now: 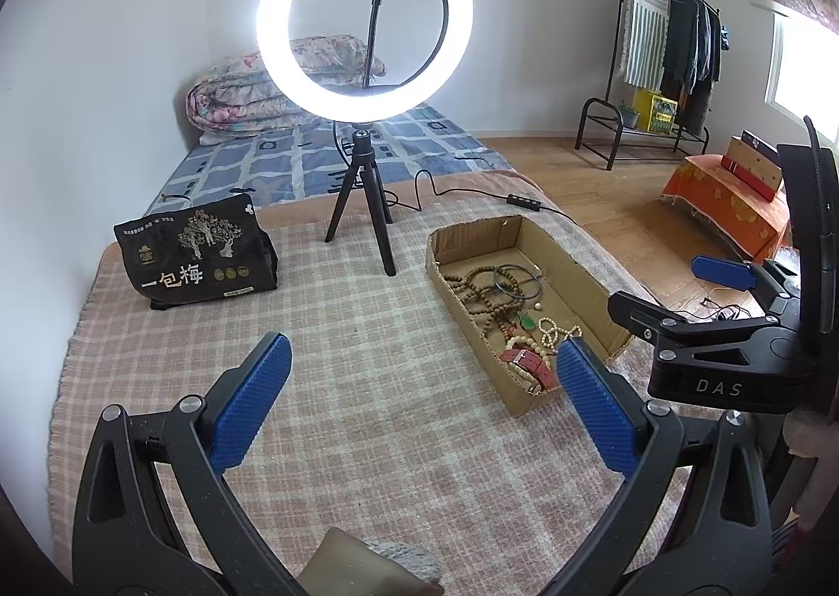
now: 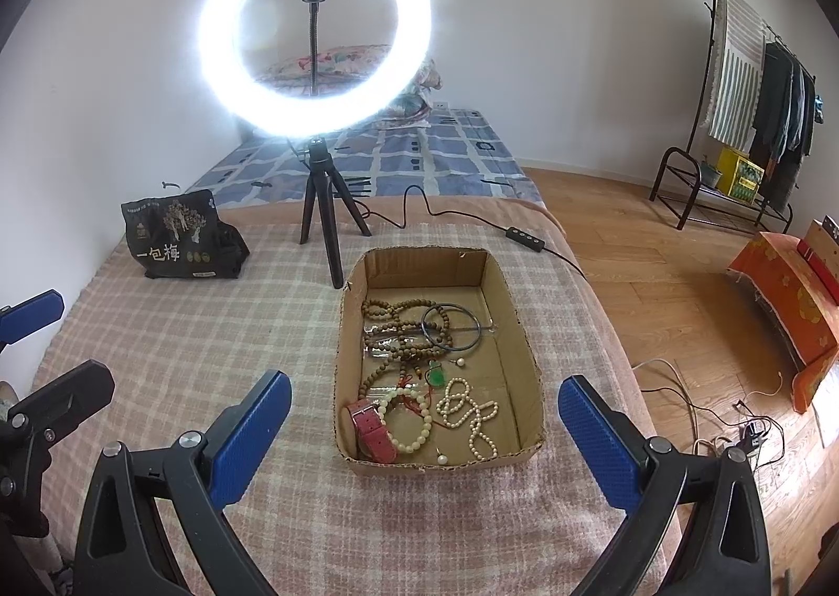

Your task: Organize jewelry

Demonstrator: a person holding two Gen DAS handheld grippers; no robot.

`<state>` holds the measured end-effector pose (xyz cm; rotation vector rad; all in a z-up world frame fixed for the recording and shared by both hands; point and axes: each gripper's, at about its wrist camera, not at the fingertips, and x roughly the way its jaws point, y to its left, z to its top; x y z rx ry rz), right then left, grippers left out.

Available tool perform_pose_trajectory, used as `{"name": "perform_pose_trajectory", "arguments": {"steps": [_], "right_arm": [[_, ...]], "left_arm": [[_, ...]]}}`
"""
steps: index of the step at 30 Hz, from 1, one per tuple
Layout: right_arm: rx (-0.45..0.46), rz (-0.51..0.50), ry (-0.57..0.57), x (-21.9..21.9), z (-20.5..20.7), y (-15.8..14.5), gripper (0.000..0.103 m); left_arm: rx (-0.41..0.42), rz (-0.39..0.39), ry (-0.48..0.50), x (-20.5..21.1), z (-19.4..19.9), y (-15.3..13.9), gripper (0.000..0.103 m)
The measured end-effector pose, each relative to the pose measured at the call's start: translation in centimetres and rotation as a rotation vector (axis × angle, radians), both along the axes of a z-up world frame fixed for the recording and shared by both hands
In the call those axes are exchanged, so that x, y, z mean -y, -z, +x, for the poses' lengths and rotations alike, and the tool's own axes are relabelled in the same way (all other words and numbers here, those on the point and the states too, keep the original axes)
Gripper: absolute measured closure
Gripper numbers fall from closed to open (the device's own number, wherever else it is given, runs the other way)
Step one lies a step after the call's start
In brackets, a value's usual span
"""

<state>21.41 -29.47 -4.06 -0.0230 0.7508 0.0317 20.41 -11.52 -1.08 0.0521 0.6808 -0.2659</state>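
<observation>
While both grippers hang above the checked blanket (image 2: 220, 334), the left gripper (image 1: 422, 402) and right gripper (image 2: 425, 428) have their fingers spread wide, holding nothing. The cardboard tray (image 2: 516, 334) sits centre frame in the right wrist view, holding brown bead strands (image 2: 398, 328), a dark bangle (image 2: 452, 327), a green pendant (image 2: 436, 376), cream bead strings (image 2: 466, 412) and a red strap (image 2: 369, 431). A lit ring light (image 2: 314, 45) on its tripod (image 2: 327, 229) stands just behind the tray; its cable (image 2: 461, 218) trails right. A black bag (image 2: 181, 242) lies upper left, well apart. Blanket left of the tray is bare; its right edge drops to wood floor (image 2: 655, 281).
</observation>
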Motion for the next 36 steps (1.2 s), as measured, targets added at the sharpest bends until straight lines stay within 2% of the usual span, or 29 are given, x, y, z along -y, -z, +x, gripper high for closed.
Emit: {"name": "perform_pose_trajectory", "arguments": {"steps": [36], "right_arm": [[-0.010, -0.003, -0.003, 0.03, -0.02, 0.14, 0.000]], "left_arm": [[0.007, 0.009, -0.002, -0.06, 0.00, -0.16, 0.000]]}}
